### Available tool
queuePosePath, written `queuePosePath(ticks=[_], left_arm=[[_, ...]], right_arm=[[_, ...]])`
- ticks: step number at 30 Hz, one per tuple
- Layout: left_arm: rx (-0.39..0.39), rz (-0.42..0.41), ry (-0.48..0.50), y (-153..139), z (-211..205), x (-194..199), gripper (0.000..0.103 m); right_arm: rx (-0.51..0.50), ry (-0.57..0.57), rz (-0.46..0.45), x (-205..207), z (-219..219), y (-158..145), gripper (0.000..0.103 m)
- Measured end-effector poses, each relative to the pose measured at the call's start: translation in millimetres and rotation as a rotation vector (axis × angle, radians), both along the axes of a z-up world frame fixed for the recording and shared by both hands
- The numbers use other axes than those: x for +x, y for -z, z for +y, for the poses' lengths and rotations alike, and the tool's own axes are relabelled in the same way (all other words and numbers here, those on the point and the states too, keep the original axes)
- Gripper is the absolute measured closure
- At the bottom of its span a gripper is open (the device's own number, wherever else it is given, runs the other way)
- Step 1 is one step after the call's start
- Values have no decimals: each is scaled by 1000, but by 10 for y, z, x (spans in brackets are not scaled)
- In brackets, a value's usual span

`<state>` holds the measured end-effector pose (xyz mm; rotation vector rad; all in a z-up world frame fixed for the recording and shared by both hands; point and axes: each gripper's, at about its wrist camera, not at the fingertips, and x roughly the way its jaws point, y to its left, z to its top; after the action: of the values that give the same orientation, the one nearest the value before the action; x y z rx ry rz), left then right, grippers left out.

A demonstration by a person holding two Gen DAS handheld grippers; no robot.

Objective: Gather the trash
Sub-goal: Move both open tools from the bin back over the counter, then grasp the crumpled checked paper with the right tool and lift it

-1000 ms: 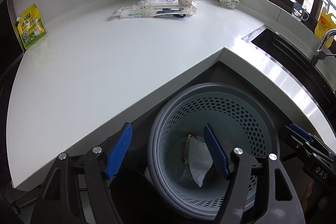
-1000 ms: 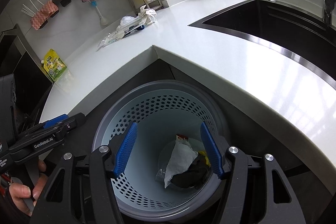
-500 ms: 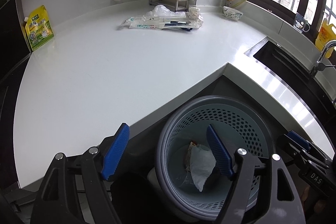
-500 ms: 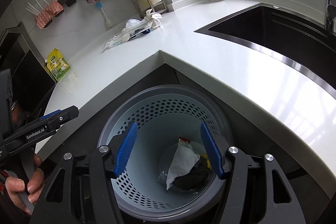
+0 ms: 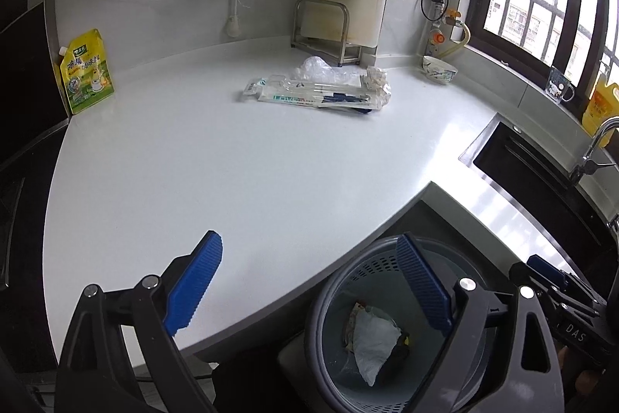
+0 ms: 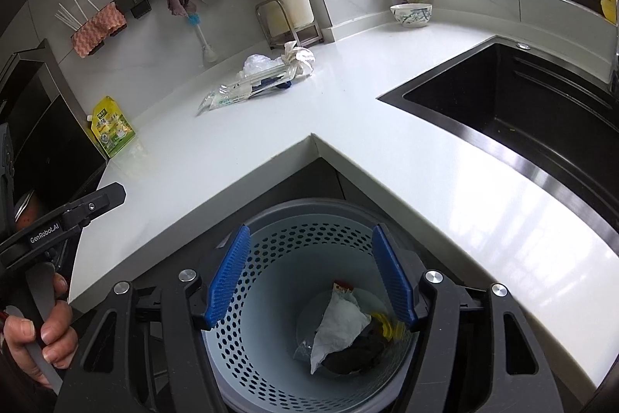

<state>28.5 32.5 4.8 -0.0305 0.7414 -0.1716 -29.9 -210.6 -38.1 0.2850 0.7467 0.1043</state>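
- On the white countertop (image 5: 232, 161), a clear plastic wrapper pile (image 5: 321, 89) is left, well apart from the perforated bin (image 6: 309, 297).
- The pile is judged light, crinkly and slippery; it is best pinched at the bunched end.
- The left gripper (image 5: 309, 285) and the right gripper (image 6: 311, 277) are held apart, with nothing between.

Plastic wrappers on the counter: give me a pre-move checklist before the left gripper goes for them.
1. Left gripper open and empty: ok.
2. Right gripper open and empty, over the trash basket: ok.
3. Plastic wrappers in view near the metal rack: ok.
4. Bare countertop between left gripper and wrappers: ok.
5. Basket has room above the white paper: ok.
6. Whether the wrappers lift as one bundle: cannot tell.
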Motion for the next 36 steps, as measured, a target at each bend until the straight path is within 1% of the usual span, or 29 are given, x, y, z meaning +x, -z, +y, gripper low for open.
queuePosePath(ticks=[6,9,14,18,24,31,36], left_arm=[[5,-54,-49,-168,120,429,10],[11,-48,-74,-199,149,700,9],[10,-41,-113,-219,196,1075,8],[20,-37,-127,-196,189,1327,8],[19,-21,-121,-102,106,1617,8],[20,11,-102,59,-33,1813,8],[26,32,-98,152,-56,1900,8]], right_arm=[[-25,-32,-34,516,-2,-200,40],[-20,-46,-47,814,-1,-281,39],[-46,-66,-58,1319,22,-359,37],[-69,-70,-53,1727,44,-368,37],[-90,-79,-61,2332,122,-361,36],[-117,-76,-21,2998,173,-234,36],[-102,-61,0,3372,144,-163,36]])
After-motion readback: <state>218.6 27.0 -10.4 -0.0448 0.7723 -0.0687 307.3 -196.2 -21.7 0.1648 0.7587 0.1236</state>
